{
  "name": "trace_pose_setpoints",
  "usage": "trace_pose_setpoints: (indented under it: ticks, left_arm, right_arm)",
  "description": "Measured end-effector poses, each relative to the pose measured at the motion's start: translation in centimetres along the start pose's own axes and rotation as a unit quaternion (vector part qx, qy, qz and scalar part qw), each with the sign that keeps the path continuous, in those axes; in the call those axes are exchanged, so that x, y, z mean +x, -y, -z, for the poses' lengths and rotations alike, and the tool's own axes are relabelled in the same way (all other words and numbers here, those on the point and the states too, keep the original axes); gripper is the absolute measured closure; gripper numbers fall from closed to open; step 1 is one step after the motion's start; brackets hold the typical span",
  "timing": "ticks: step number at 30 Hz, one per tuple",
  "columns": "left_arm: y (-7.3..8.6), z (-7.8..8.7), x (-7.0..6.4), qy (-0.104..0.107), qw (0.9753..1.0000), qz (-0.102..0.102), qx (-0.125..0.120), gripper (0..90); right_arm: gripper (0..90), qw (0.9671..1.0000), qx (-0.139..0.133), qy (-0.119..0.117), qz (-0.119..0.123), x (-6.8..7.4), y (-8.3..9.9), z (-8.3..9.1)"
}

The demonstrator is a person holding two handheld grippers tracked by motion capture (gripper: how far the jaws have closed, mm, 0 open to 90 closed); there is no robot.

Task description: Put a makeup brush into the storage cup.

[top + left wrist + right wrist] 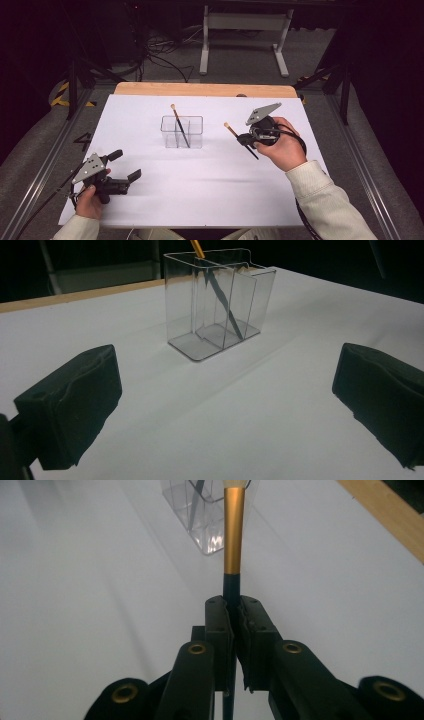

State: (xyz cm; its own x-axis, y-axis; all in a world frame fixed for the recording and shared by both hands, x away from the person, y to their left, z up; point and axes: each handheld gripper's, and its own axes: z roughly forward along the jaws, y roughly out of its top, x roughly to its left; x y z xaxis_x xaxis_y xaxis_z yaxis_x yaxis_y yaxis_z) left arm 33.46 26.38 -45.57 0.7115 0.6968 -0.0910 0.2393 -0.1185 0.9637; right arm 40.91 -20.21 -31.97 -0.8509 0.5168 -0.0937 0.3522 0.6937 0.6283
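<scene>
Left claw (125,165) low, jaws spread wide, right claw (243,138) raised, jaws clamped together

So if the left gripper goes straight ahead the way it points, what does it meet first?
Probably the clear organizer, which stands ahead between the open left gripper's jaws; only bare white table cover lies before it.

Two hand-held black tongs, left tongs (124,165) and right tongs (243,139), each topped by a grey three-cornered plate and trailing a black cable. Brass-coloured rivets stud the arms. Both sleeves are cream-coloured.
</scene>
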Motion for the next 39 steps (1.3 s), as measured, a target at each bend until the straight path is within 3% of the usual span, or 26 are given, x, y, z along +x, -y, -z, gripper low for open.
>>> trace_pose_setpoints:
  ticks: [7, 13, 18, 30, 32, 33, 34, 36, 37, 38, 39]
  left_arm:
    - [0.0, 0.0, 0.0, 0.002, 1.0, -0.001, 0.001, 0.1]
    - [0.0, 0.0, 0.0, 0.001, 1.0, -0.002, 0.001, 0.1]
    - [0.0, 0.0, 0.0, 0.001, 1.0, -0.001, 0.001, 0.1]
    - [0.0, -0.1, 0.0, 0.002, 1.0, -0.002, 0.001, 0.1]
    - [0.0, -0.1, 0.0, 0.002, 1.0, -0.001, 0.001, 0.1]
    - [0.0, -0.1, 0.0, 0.002, 1.0, -0.001, 0.001, 0.1]
    - [0.0, -0.1, 0.0, 0.002, 1.0, -0.001, 0.002, 0.1]
    - [0.0, -0.1, 0.0, 0.003, 1.0, -0.002, 0.001, 0.2]
    - [0.0, -0.1, 0.0, 0.004, 1.0, -0.002, 0.001, 0.1]
    - [0.0, -0.1, 0.0, 0.004, 1.0, -0.002, 0.001, 0.1]
    - [0.0, -0.1, 0.0, 0.004, 1.0, -0.002, 0.001, 0.1]
  right_arm:
    - [84.1, 0.9994, -0.032, -0.003, -0.008, 0.1, 0.5, 0.7]
    - [84.1, 0.9971, -0.076, 0.006, -0.007, 0.2, 0.9, 1.1]
    - [84.1, 0.9918, -0.127, 0.01, 0.0, 0.6, 1.1, 1.5]
    - [84.1, 0.982, -0.189, 0.014, -0.002, 1.0, 1.2, 1.7]
    - [84.1, 0.9781, -0.207, 0.022, -0.003, 1.0, 1.2, 1.8]
    - [84.1, 0.9781, -0.207, 0.022, -0.003, 1.0, 1.2, 1.8]
    - [84.1, 0.975, -0.221, 0.028, -0.003, 1.0, 1.2, 2.0]
    - [84.1, 0.9741, -0.224, 0.029, -0.005, 1.0, 1.2, 2.1]
    - [84.0, 0.9711, -0.237, 0.03, -0.008, 1.0, 1.2, 2.3]
    - [84.0, 0.9711, -0.237, 0.03, -0.008, 1.0, 1.2, 2.3]
    - [84.1, 0.9681, -0.248, 0.032, -0.011, 0.9, 1.2, 2.3]
